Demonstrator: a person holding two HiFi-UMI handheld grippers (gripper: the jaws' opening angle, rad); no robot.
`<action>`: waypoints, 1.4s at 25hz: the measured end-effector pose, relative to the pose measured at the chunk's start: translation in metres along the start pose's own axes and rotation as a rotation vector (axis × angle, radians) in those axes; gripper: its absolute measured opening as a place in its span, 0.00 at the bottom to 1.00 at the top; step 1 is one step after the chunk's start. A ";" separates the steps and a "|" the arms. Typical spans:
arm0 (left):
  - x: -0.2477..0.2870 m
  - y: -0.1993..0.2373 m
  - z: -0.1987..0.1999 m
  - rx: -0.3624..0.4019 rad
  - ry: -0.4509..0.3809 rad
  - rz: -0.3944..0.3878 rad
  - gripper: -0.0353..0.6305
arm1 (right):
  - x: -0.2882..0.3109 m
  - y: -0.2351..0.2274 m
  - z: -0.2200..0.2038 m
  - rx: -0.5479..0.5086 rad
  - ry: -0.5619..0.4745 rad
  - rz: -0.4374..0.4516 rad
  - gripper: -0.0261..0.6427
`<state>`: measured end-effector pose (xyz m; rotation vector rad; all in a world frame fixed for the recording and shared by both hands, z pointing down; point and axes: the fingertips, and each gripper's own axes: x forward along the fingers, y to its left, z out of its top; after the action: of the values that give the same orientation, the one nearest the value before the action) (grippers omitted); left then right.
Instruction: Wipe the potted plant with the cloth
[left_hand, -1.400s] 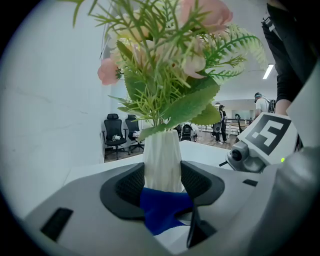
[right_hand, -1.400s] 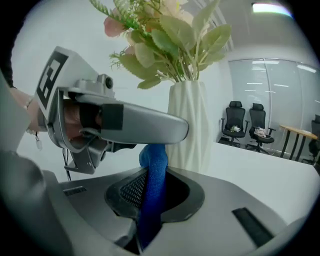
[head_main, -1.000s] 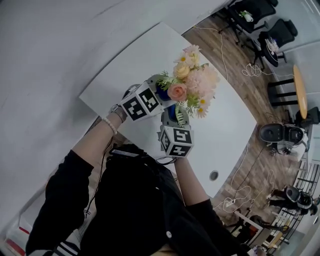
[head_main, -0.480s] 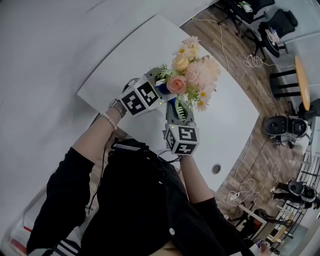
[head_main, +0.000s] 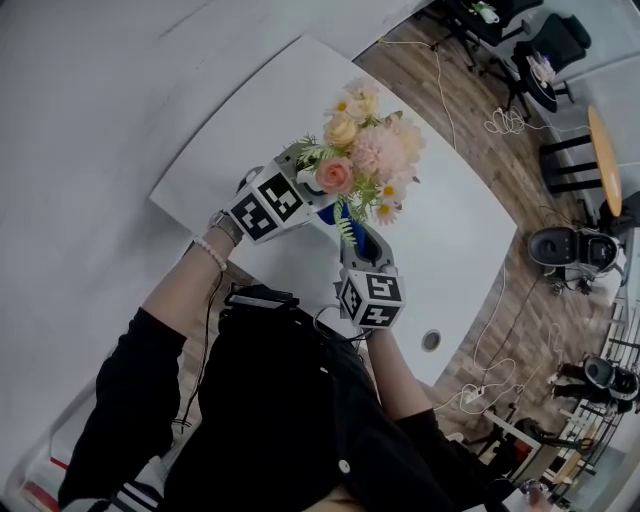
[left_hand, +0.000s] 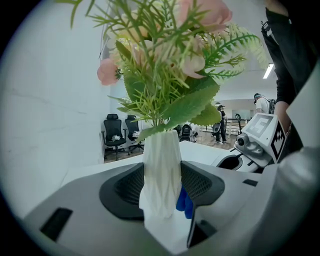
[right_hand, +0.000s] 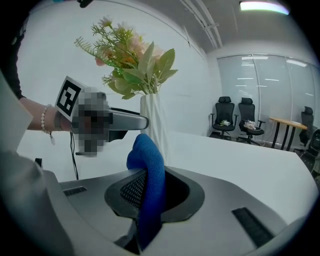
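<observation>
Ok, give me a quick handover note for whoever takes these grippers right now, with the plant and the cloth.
Left tongs: shut on the white vase of the potted plant, low on its body, plant upright.
Right tongs: shut on the blue cloth, a fold sticking up out of them.
Places: plant over the white table; cloth right beside the vase's lower side, contact unclear.
Done: both things gripped; how much is wiped can't be told.
Left: probably rub the cloth over vase and leaves, then set both down.
</observation>
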<state>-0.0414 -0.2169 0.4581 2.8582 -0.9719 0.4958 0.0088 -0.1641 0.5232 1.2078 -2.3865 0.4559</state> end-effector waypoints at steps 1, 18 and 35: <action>0.000 0.001 0.001 -0.001 -0.001 0.004 0.41 | -0.003 -0.004 -0.001 0.007 0.001 -0.006 0.16; -0.009 0.000 -0.009 -0.092 -0.022 0.124 0.44 | -0.054 -0.047 0.006 0.111 -0.102 -0.054 0.16; -0.084 -0.026 -0.003 -0.096 -0.026 0.371 0.15 | -0.091 -0.038 0.050 0.045 -0.249 0.018 0.16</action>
<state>-0.0893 -0.1468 0.4338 2.6110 -1.4971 0.4238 0.0768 -0.1473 0.4383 1.3329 -2.6093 0.3868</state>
